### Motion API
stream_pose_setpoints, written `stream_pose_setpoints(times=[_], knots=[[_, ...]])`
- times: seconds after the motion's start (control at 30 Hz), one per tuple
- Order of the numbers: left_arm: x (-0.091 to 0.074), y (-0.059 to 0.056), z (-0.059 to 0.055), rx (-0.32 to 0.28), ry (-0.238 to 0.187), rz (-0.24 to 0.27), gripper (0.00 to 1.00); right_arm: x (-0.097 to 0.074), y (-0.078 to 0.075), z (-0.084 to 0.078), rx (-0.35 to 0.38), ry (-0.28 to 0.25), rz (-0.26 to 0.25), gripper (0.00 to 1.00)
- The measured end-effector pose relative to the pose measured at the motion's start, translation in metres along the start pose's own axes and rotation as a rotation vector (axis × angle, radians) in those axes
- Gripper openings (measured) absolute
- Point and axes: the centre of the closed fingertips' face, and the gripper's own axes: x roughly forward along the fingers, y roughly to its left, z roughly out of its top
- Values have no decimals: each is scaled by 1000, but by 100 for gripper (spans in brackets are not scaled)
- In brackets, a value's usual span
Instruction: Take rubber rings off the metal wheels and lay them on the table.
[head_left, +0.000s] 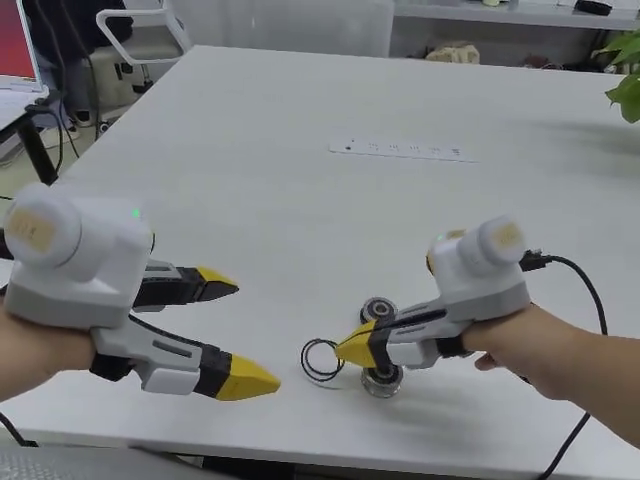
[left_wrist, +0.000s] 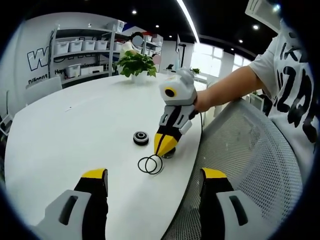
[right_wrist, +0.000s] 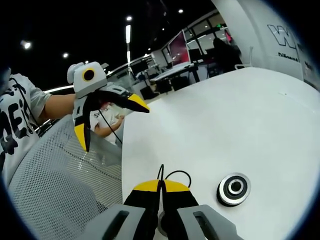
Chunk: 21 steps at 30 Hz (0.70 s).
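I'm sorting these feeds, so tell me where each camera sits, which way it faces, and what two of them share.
Head view: on the headset, looking forward and down at the table; forearms show, left hand-held gripper open, right hand-held gripper shut on rubber rings.
Left gripper view: on the left hand-held gripper, facing the right one; own jaws, the person's arm, shirt.
Right gripper view: on the right one, facing back; own shut jaws, shirt.
Shared: rings and a metal wheel.

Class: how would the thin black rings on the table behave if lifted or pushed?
The rings are thin loops, so probably floppy and very light. They lie flat on the table, so they are unlikely to roll; rubber would likely drag, not slide. The right gripper, jaws shut, seems to pinch their edge, so a narrow grip probably suffices.
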Motion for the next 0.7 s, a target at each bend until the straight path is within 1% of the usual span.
stream_pose_setpoints(times=[0.13, 0.27, 0.43, 0.7], knots=[[1, -1, -4, -6, 8, -2, 72, 3, -3, -4, -1, 15, -16, 0], [1, -2, -6, -12, 12, -4, 72, 4, -10, -6, 8, 24, -50, 0], [1, -1, -6, -15, 15, -4, 72, 5, -19, -7, 16, 32, -93, 0], [2, 1, -6, -16, 21, -4, 72, 7, -27, -6, 15, 40, -133, 0]])
